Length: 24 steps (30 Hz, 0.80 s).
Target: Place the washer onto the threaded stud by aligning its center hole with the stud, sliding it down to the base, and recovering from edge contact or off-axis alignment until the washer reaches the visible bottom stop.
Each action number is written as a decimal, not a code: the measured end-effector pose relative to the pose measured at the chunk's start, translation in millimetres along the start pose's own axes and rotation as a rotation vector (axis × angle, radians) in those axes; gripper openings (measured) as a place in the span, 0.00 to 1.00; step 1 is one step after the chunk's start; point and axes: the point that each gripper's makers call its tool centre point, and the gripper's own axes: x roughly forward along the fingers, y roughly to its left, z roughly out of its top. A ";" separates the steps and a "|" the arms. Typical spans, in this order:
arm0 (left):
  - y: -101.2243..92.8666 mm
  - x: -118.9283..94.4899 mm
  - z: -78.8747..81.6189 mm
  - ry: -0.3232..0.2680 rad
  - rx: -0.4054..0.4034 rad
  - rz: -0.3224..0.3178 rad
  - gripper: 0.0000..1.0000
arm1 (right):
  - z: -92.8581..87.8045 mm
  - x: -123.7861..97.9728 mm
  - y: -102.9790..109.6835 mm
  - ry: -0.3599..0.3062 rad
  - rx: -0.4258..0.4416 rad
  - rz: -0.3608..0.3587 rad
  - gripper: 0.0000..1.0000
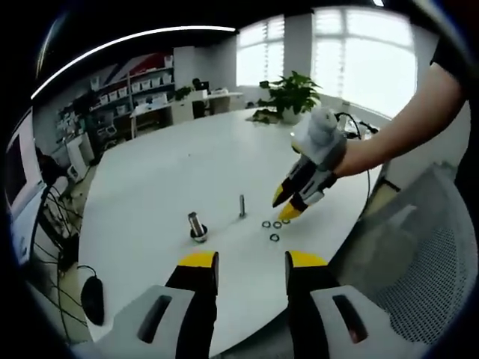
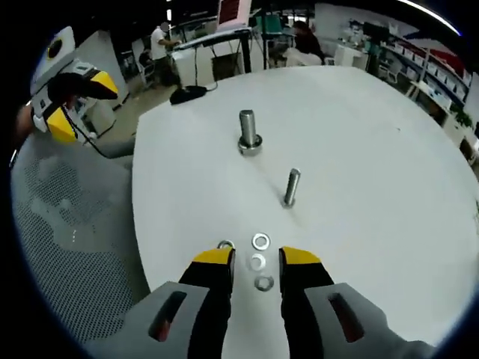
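Left gripper view has my left gripper [image 1: 251, 263] low at the near edge of the white table [image 1: 187, 164], its yellow-tipped jaws parted with bare tabletop between them and nothing held. Across from it I see my right gripper [image 1: 287, 203] coming in on a bare forearm, tilted down so its tips hang just over the loose washers [image 1: 274, 226]; from this side I cannot tell how wide its jaws stand.

Right gripper view answers that: the right gripper [image 2: 257, 256] is spread open, empty, with washers [image 2: 260, 261] lying flat on the table [image 2: 374, 149] in the gap between its tips, and one more partly tucked behind the left tip. I count about four, but they are small and I cannot tell whether the jaws touch the table or hover. The left gripper [image 2: 78, 105] shows at the far left of this view, off the table's edge over a mesh chair [image 2: 67, 224].

The threaded stud [image 2: 291, 187] stands upright, long axis vertical, just beyond the washers; its threads are too fine to read. A second, stouter bolt [image 2: 248, 133] stands upright further on with a collar at its base. In the left gripper view the stud [image 1: 242, 206] and bolt [image 1: 197, 226] sit side by side, apart.
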 end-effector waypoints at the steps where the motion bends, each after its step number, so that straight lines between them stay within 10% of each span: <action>1: -1.7 0.2 1.8 -0.010 -0.007 -0.009 0.34 | 0.5 1.3 -0.2 0.002 0.004 0.005 0.26; 24: 2.9 0.4 -4.6 0.018 -0.012 0.015 0.35 | -6.7 31.2 0.8 0.181 -0.147 0.070 0.22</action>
